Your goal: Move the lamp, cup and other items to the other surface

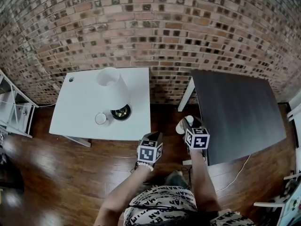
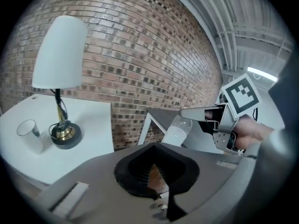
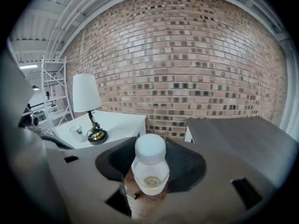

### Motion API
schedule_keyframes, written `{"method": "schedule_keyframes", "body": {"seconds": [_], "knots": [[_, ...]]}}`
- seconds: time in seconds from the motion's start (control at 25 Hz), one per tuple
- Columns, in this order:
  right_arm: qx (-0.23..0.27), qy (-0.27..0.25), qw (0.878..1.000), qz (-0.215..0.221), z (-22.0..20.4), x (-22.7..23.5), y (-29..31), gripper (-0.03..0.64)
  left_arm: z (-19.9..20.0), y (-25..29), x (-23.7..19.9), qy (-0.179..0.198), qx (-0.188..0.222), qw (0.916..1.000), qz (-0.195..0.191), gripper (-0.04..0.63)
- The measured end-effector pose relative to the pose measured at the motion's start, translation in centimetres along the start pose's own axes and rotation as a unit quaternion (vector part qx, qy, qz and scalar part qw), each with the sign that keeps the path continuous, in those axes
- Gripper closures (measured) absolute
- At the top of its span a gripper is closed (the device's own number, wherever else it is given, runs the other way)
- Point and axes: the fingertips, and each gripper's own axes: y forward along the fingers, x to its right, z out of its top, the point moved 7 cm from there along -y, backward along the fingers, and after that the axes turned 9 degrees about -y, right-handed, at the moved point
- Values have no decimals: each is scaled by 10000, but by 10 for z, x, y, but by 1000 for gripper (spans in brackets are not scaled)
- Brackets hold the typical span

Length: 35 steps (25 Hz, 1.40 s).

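A white-shaded lamp [image 1: 113, 89] on a dark round base stands on the white table [image 1: 77, 109], with a small white cup [image 1: 100, 118] just left of the base. In the right gripper view, my right gripper [image 3: 150, 174] is shut on a clear bottle with a white cap [image 3: 150, 167]. In the head view the bottle [image 1: 181, 125] hangs over the floor beside the dark table [image 1: 240, 107]. My left gripper [image 1: 150, 142] hovers off the white table's front right corner, its jaws together with nothing between them. The left gripper view shows the lamp [image 2: 60, 55] and cup [image 2: 29, 134].
A brick wall [image 1: 155, 27] runs behind both tables. A strip of wooden floor [image 1: 167, 102] separates them. White shelving [image 1: 14, 109] stands at the far left. A thin cable [image 1: 237, 173] lies on the floor near the dark table's front.
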Motion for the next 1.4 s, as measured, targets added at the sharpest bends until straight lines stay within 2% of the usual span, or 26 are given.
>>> {"method": "schedule_keyframes", "body": {"seconds": [0.2, 0.44, 0.8, 1.16, 1.4], "knots": [[4, -301, 9991, 308, 19, -42, 21, 410, -1, -31, -38, -267, 184, 9992, 237, 594], [115, -584, 9953, 762, 45, -67, 62, 410, 6, -38, -67, -598, 473, 9953, 593, 594], [232, -945, 9822, 1607, 82, -92, 143, 410, 21, -30, -93, -1056, 834, 9830, 1250, 594], [308, -1302, 9631, 2336, 111, -130, 210, 410, 28, -33, -124, -1545, 1157, 9625, 1906, 594], [307, -1548, 9510, 2660, 123, -151, 241, 410, 21, -36, -139, -1834, 1278, 9486, 2242, 594]]}}
